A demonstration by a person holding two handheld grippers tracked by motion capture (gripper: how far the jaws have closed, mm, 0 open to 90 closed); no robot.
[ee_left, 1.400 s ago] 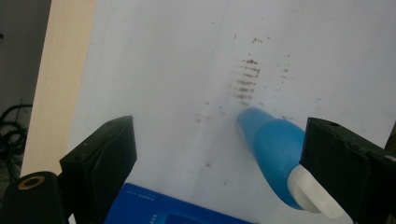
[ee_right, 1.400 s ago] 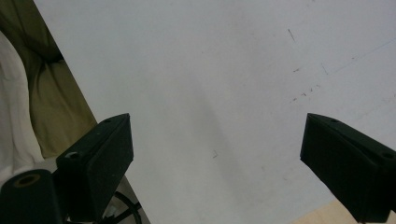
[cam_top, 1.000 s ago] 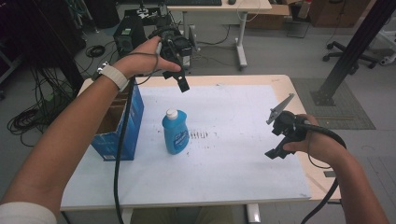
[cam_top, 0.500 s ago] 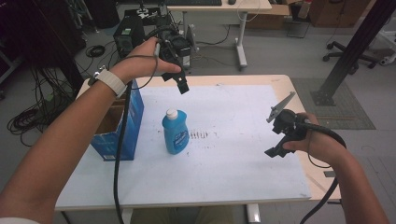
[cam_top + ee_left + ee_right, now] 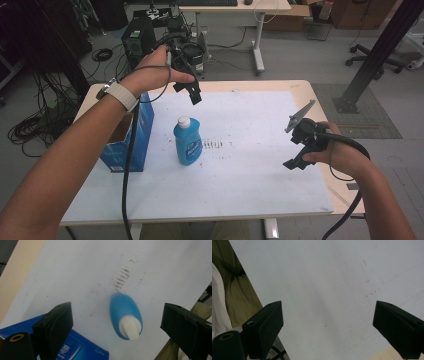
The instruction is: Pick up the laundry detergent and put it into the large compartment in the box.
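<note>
- Fingers: the left gripper holds its two black jaws wide apart with nothing between them; in the left gripper view the gap is empty air above the table. The right gripper also holds its jaws wide apart and grips nothing.
- Blue box: stands open-topped at the 9 o'clock edge of the table, just beside the bottle. The left forearm passes above it.
- Left gripper: hangs in the air over the 11 o'clock part of the table, jaws pointing down toward the bottle and clear of it. Its cable trails down past the box.
- Blue bottle: stands upright with a white cap, slightly toward 9 o'clock from the table centre. In the left gripper view the bottle sits below and between the two jaws, untouched.
- Dark smudges: mark the white surface at 3 o'clock of the bottle.
- Right gripper: hovers over the 3 o'clock edge of the table, well apart from the bottle. The right gripper view shows bare white surface between the jaws.
</note>
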